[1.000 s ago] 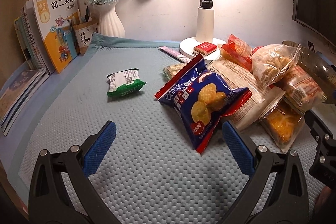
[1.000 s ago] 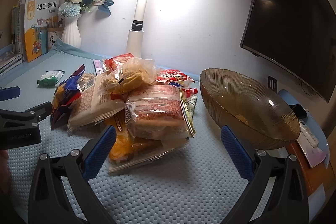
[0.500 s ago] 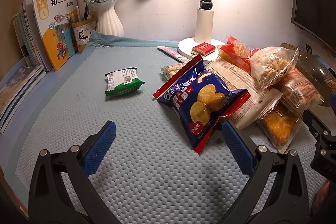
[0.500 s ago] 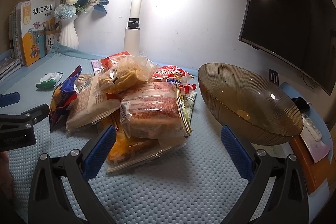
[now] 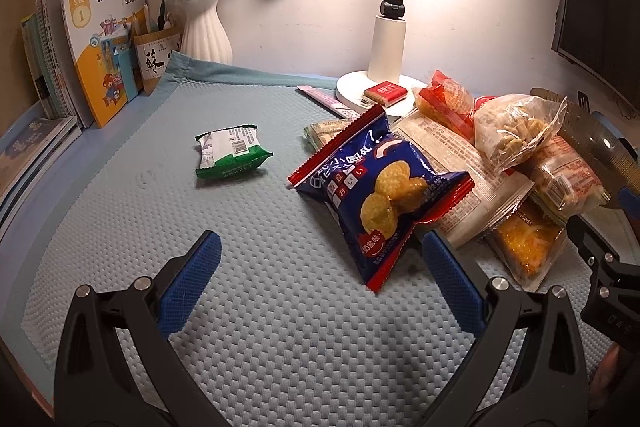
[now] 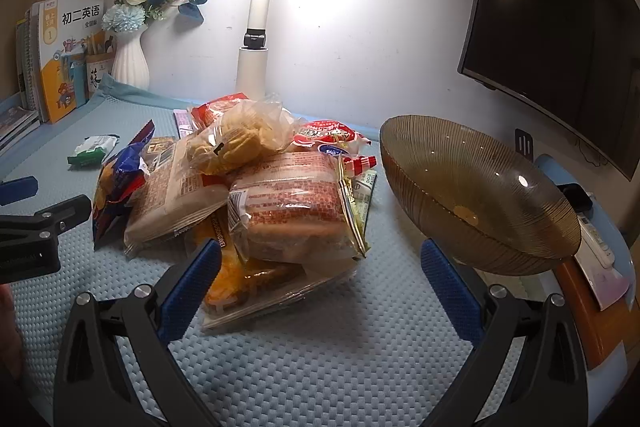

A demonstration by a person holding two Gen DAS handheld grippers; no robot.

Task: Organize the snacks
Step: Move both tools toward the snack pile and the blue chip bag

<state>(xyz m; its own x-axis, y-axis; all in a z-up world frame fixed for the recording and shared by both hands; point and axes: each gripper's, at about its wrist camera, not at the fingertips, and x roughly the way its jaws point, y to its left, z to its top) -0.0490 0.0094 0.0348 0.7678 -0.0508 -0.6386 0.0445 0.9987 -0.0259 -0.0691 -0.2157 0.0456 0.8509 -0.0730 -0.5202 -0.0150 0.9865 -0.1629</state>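
A blue mat (image 5: 280, 327) covers the desk; an amber glass bowl (image 6: 472, 195) sits right of the snack pile (image 6: 256, 187); the left gripper (image 5: 320, 279) gapes wide, empty, near the blue cracker bag (image 5: 380, 195); the right gripper (image 6: 320, 283) likewise spreads empty before the pile; a green packet (image 5: 230, 157) lies apart.

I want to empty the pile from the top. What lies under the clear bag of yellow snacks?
The clear bag rests on a pink bread pack and a white pack. An orange pack lies lowest. Anything deeper is covered.
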